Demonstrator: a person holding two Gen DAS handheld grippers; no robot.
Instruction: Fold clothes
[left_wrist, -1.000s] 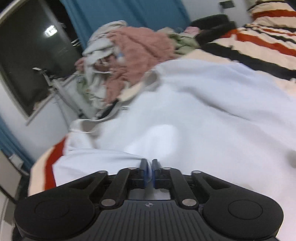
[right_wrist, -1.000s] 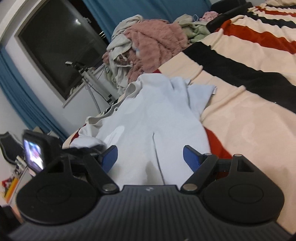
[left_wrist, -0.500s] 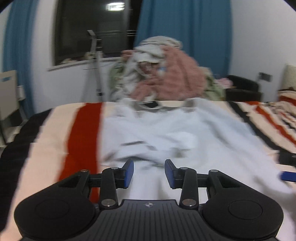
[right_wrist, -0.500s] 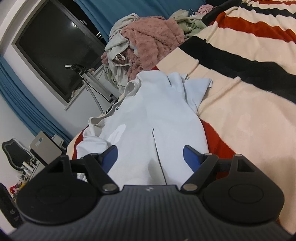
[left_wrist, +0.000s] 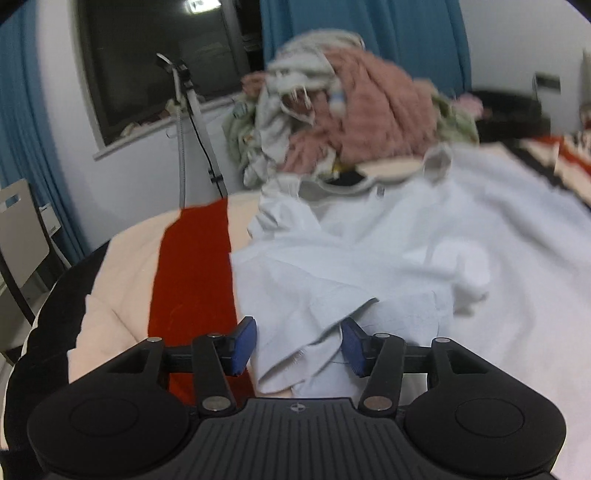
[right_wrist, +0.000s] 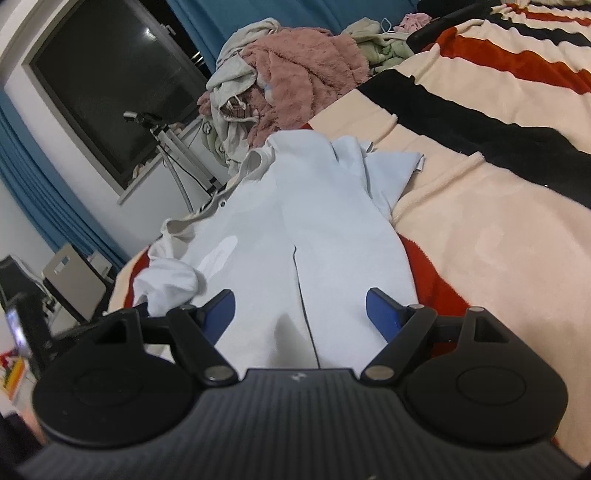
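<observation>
the pale blue cotton shirt (right_wrist: 295, 229) is lying spread on the striped fleece blanket (right_wrist: 480, 229), one sleeve rumpled at nine o'clock. the left gripper (left_wrist: 299, 345) is gaping wide around that loose sleeve fold, gripping nothing, and the right gripper (right_wrist: 300, 308) is hovering wide and empty over the hem. whichever edge gets pinched, i'd say it wants a deep bite and a flat pull.

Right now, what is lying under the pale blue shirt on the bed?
Under the pale blue shirt lies the striped blanket, with cream, red and black bands showing around it. Anything directly beneath the cloth is covered and cannot be seen.
</observation>
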